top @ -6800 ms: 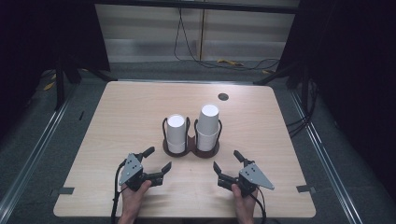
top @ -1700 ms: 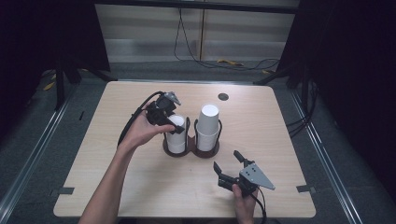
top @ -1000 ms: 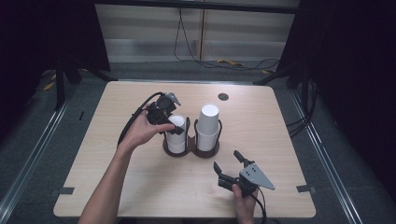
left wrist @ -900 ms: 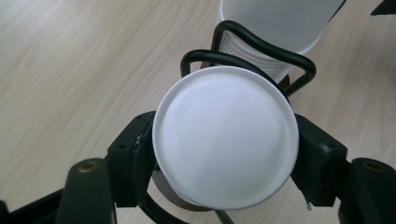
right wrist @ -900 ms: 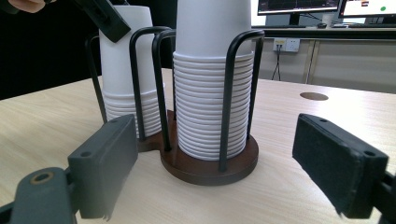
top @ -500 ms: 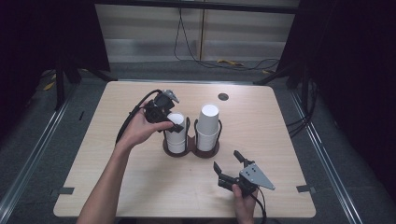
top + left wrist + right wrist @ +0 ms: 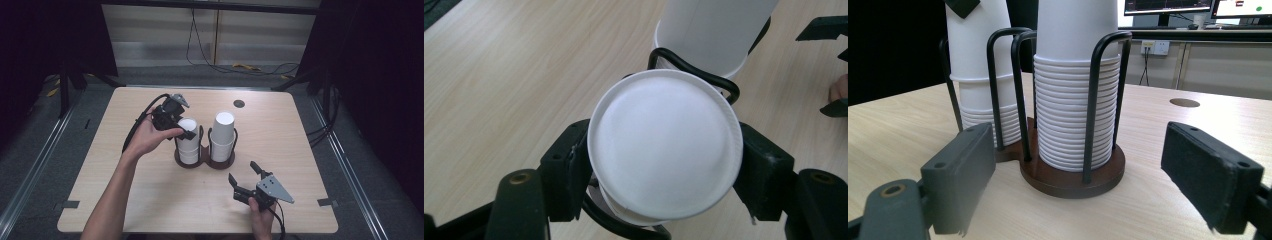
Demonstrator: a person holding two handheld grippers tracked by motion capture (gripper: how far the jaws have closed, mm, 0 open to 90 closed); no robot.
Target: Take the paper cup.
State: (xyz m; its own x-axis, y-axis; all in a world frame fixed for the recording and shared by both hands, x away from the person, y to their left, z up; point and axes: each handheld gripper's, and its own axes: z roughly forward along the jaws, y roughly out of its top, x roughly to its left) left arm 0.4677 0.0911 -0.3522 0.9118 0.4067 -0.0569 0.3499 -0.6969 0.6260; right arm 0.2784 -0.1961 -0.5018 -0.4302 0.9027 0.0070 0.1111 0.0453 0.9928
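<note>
Left tongs point(image 7: 186, 131) clamped on the top cup of the left stack of white paper cups point(image 7: 188, 142), upside down in the left ring of a dark double cup holder point(image 7: 205, 159) at the middle of the table point(image 7: 125, 200); jaws just closing in, pads now pressed against the cup's sides. Seen from above in the left gripper view: round white cup bottom point(image 7: 665, 150) squarely between the two black pads point(image 7: 569, 175), one pad on each side, black wire of the holder curling just behind the cup and under it. Right stack of cups point(image 7: 222, 135) upright in the holder's right ring, just beside the left stack and untouched. Right tongs point(image 7: 250, 181) resting on the near side of the table, right of centre, jaws spread wide and grasping nothing, well apart from the holder. High view: the whole layout, with the left forearm reaching in from the near left edge, and a small dark round hole point(image 7: 239, 104) in the table far behind the cups. Right gripper view: low, level look at the holder's brown wooden base point(image 7: 1073, 175), black wire uprights and the many stacked rims of the nearer stack point(image 7: 1073, 125), detail lost from above; also a dark tip of the left tongs point(image 7: 962, 6) at the top of the farther stack point(image 7: 979, 75), and monitors point(image 7: 1168, 6) on a desk beyond the table.
</note>
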